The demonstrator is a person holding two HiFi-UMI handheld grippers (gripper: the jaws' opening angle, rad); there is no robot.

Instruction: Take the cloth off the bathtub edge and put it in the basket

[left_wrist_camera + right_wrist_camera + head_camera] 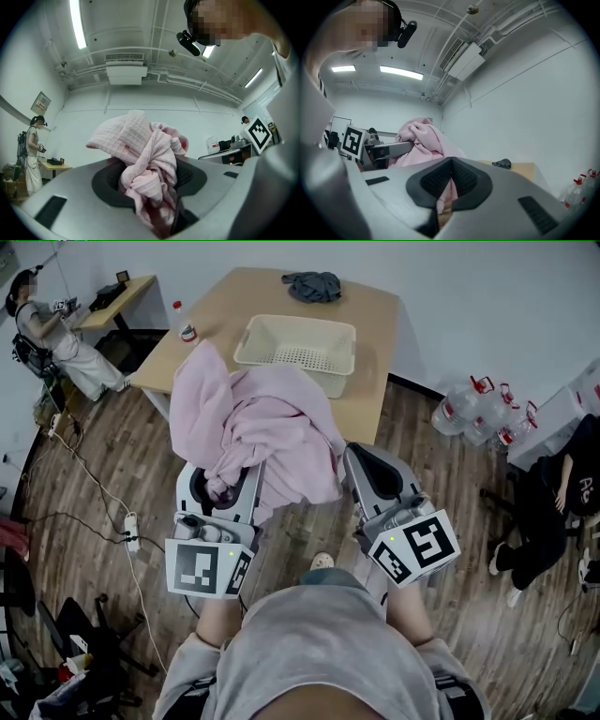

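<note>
L claw (151,185) gripping pink cloth (272,427), R claw (449,182) pinching its edge, basket (246,348) beyond

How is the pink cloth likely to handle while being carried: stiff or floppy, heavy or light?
Probably very floppy: the pink cloth droops in folds from the left gripper and right gripper. Likely light, since small pinches hold it up. Trailing folds may catch the basket rim.

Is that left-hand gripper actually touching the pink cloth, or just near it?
Touching. The left gripper view shows the pink cloth bunched between the dark pads of the left gripper, which press on it from both sides.
</note>
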